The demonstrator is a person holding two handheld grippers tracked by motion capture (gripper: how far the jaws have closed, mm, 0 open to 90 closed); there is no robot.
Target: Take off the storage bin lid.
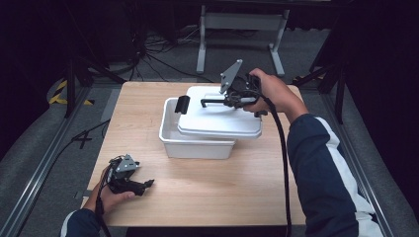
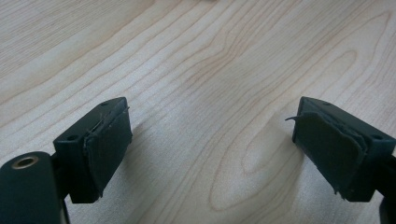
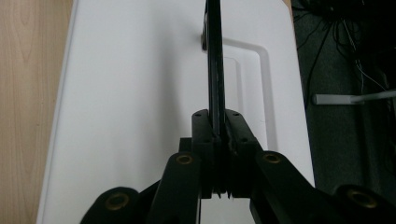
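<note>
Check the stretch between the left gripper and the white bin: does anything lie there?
Nothing: in the high view only bare wooden table separates the left gripper from the white bin. The left gripper view shows bare wood too.

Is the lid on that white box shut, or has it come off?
Off. The lid sits askew, shifted right of the white box, whose left end gapes open. The right gripper is clamped on the lid's black handle.
</note>
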